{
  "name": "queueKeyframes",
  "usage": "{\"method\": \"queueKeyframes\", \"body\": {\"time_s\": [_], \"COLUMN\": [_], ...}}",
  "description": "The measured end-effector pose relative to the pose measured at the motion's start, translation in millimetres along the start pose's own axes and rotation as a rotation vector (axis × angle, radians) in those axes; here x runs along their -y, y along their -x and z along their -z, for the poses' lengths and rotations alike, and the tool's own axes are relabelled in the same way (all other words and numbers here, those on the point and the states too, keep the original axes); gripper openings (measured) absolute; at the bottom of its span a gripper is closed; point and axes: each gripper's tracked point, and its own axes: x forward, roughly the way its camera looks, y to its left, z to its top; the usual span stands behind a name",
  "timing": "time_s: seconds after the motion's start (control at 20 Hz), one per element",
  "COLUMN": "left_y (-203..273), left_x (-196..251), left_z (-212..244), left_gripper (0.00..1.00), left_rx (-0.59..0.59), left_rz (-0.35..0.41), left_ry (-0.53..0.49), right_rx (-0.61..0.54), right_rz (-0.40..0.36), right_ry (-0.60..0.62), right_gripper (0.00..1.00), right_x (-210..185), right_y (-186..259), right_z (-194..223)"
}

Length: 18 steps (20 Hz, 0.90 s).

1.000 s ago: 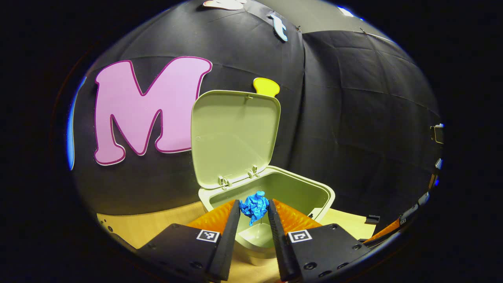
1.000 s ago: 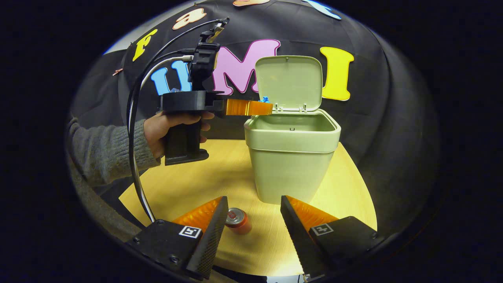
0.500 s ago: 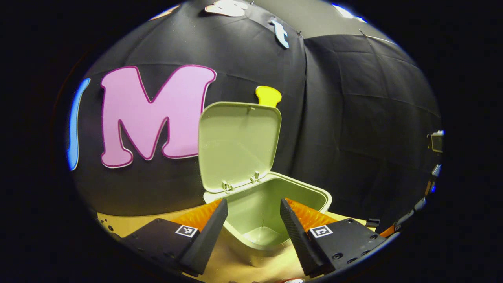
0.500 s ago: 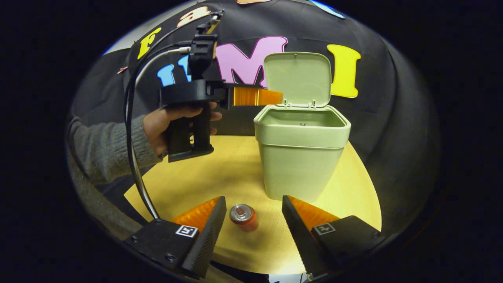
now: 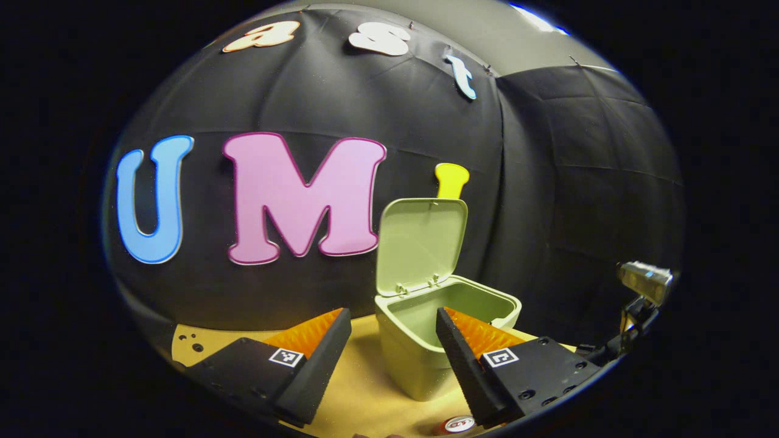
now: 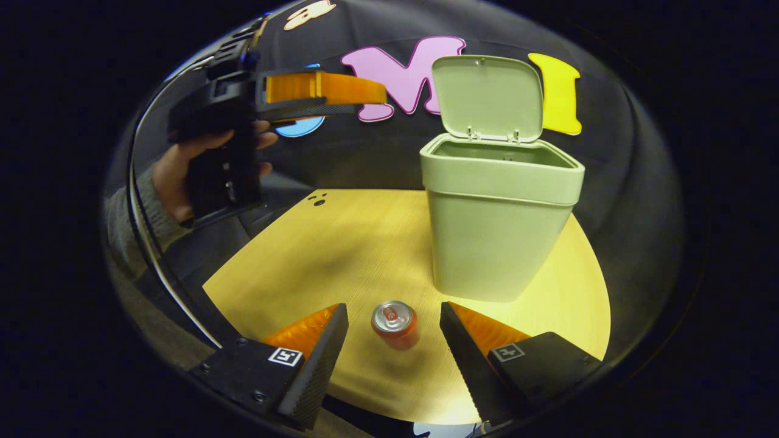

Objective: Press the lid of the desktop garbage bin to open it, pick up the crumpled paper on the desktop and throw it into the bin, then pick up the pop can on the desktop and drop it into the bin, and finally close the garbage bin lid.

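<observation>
The pale green bin [image 6: 496, 234] stands on the wooden table with its lid [image 6: 489, 97] raised upright. In the left gripper view the bin [image 5: 420, 356] lies ahead between the spread fingers, and my left gripper [image 5: 392, 331] is open and holds nothing. In the right gripper view that same left gripper [image 6: 322, 96] is held up at the upper left by a hand [image 6: 173, 176], away from the bin. A red pop can [image 6: 395, 322] stands upright on the table between the fingers of my open right gripper [image 6: 392, 325], which hovers above and around it without touching. The can's top [image 5: 459, 424] peeks in low in the left gripper view.
The round wooden table [image 6: 341, 243] has bare surface left of the bin. A grey sleeve [image 6: 131, 219] and cables [image 6: 146, 243] hang at the left edge. The right gripper's camera head [image 5: 645, 283] appears at the far right of the left gripper view.
The left gripper opened and released the blue crumpled paper over the bin, then pulled back to the left and away. The right gripper moved closer over the pop can.
</observation>
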Motion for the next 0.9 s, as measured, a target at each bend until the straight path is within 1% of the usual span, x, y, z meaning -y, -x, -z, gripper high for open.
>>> {"method": "queueKeyframes", "body": {"time_s": [0.2,0.4,0.55,0.7,0.9], "left_y": [37,69,93,110,128], "left_x": [-24,-49,-69,-85,-101], "left_z": [13,33,44,53,65], "left_gripper": [0.92,0.92,0.92,0.92,0.92], "left_rx": [-0.029,-0.075,-0.097,-0.111,-0.13], "left_rz": [-0.068,-0.147,-0.206,-0.256,-0.311], "left_ry": [0.019,0.056,0.076,0.083,0.12], "right_rx": [-0.055,-0.092,-0.126,-0.153,-0.191], "right_rz": [-0.015,-0.032,-0.032,-0.04,-0.045], "right_ry": [0.051,0.095,0.123,0.136,0.175], "right_gripper": [0.96,0.96,0.96,0.96,0.96], "right_x": [1,0,4,5,7], "right_y": [-23,-44,-59,-70,-84], "right_z": [18,26,37,44,57]}}
